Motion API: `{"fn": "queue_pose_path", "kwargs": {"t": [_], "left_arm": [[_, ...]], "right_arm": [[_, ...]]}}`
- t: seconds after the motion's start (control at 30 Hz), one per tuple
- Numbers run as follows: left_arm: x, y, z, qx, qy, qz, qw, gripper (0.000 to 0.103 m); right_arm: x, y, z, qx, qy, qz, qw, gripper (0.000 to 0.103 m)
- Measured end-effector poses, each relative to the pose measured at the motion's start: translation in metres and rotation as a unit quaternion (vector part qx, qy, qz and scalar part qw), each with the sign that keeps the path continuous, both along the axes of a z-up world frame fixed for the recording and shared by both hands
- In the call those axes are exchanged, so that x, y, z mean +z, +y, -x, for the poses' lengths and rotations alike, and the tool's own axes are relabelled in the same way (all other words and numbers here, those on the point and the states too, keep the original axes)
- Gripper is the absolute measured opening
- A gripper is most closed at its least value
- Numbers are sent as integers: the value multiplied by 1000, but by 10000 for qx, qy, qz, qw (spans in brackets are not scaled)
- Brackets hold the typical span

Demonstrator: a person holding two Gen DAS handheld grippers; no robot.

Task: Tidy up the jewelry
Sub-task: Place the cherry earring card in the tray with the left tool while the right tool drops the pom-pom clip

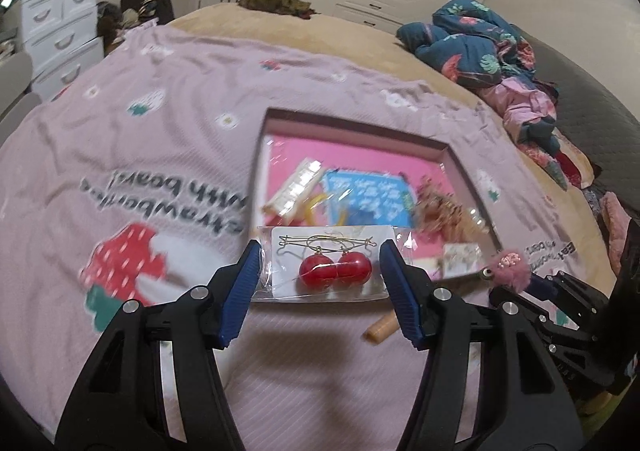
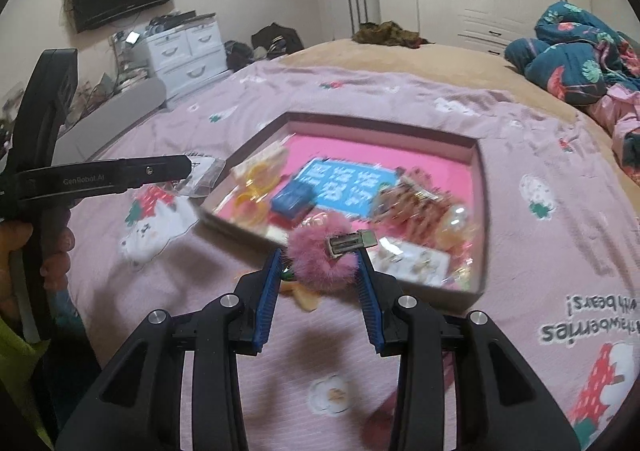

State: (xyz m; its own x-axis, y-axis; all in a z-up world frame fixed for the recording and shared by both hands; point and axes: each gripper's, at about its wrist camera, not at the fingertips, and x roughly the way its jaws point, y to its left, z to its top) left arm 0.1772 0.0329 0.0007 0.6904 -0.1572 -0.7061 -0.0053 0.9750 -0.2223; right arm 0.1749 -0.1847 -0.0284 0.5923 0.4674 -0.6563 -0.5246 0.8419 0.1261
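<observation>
My left gripper (image 1: 320, 251) is shut on a clear packet (image 1: 328, 263) with two red ball earrings on a white card, held just above the near edge of the pink jewelry box (image 1: 360, 123). My right gripper (image 2: 320, 253) is shut on a fluffy pink hair clip (image 2: 320, 263) whose metal clasp (image 2: 350, 242) points right, over the box's near rim (image 2: 384, 127). In the right wrist view the left gripper (image 2: 188, 167) shows at the left with the packet (image 2: 204, 177). In the left wrist view the pink clip (image 1: 510, 261) shows at the right.
The box lies on a pink strawberry bedspread (image 1: 140, 131) and holds a blue card (image 1: 368, 195), packets and gold pieces. A small beige item (image 1: 382, 329) lies on the spread near the box. A blue floral duvet (image 1: 472, 43) is heaped far right. White drawers (image 1: 60, 31) stand left.
</observation>
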Motion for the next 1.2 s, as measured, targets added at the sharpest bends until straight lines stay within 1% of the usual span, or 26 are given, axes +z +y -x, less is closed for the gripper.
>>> {"fn": "queue_pose_path", "kwargs": {"t": [0.3,0.5,0.73,1.2], "left_arm": [[2,-38,-34,-324,-31,-36,9995,52],[-4,-56,-48,-478,20,-84,9988,52],[-15,-73,-60,-613,121,-169,9979,52],[-44,-90,-73,-833,364,-228,9956,52]], "right_arm": [[20,-31,-25,-354,-302,30,9989,36],[25,-47,-46,-566,-389,87,9976,36],[18,-58,-76,-764,-302,171,9965,36],[-6,-54,-117,-671,-12,337,9972,36]]}}
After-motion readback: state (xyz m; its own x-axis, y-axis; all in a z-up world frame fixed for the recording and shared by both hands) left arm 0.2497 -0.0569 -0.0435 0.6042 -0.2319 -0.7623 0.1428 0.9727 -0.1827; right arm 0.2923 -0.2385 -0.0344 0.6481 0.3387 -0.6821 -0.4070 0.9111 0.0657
